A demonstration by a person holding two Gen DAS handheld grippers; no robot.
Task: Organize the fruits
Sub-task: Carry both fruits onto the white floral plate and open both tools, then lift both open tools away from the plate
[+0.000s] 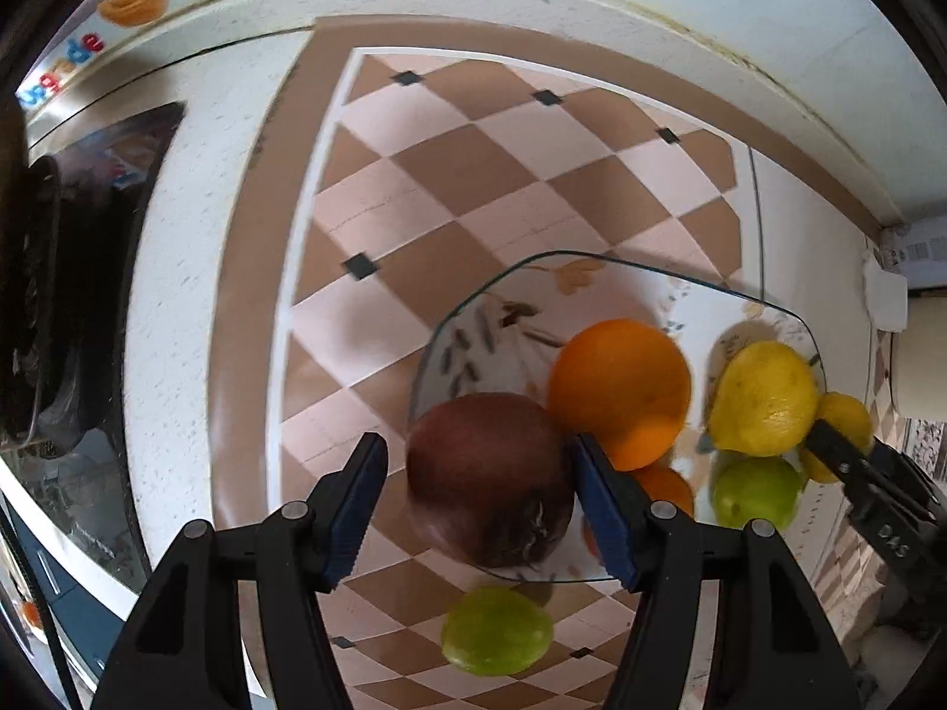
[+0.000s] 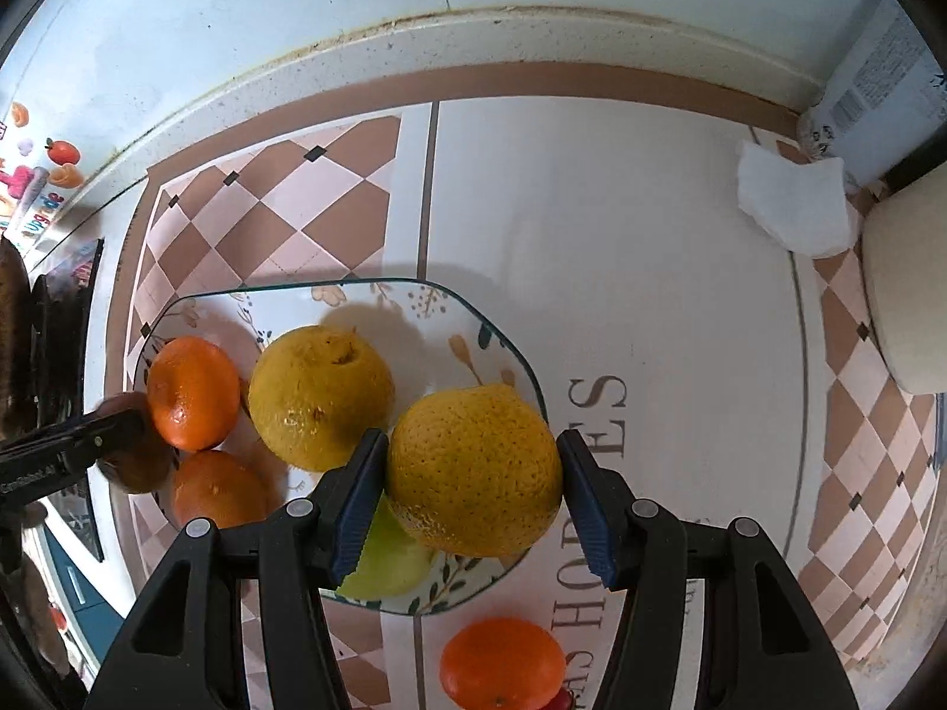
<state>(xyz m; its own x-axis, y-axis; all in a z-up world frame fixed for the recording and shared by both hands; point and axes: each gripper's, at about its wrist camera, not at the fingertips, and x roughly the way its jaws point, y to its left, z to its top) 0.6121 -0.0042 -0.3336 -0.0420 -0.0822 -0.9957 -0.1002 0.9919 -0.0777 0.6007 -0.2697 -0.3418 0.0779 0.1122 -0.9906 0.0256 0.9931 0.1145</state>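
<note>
A glass plate (image 1: 473,307) (image 2: 503,349) with a leaf print holds several fruits on the counter. My left gripper (image 1: 476,497) is around a brown-red fruit (image 1: 488,479) over the plate's near-left edge; the left pad (image 1: 355,503) stands a little off it, the right pad touches. An orange (image 1: 618,384), a yellow lemon (image 1: 763,396) and a green fruit (image 1: 754,491) lie on the plate. My right gripper (image 2: 470,497) is shut on a yellow lemon (image 2: 473,467) above the plate's right edge. Another lemon (image 2: 319,396) and two oranges (image 2: 192,393) sit beside it.
A green fruit (image 1: 497,630) lies on the checkered mat in front of the plate. An orange (image 2: 503,662) lies on the mat below the right gripper. A stove (image 1: 77,307) is at the left, a white tissue (image 2: 793,207) and a cream container (image 2: 905,296) at the right.
</note>
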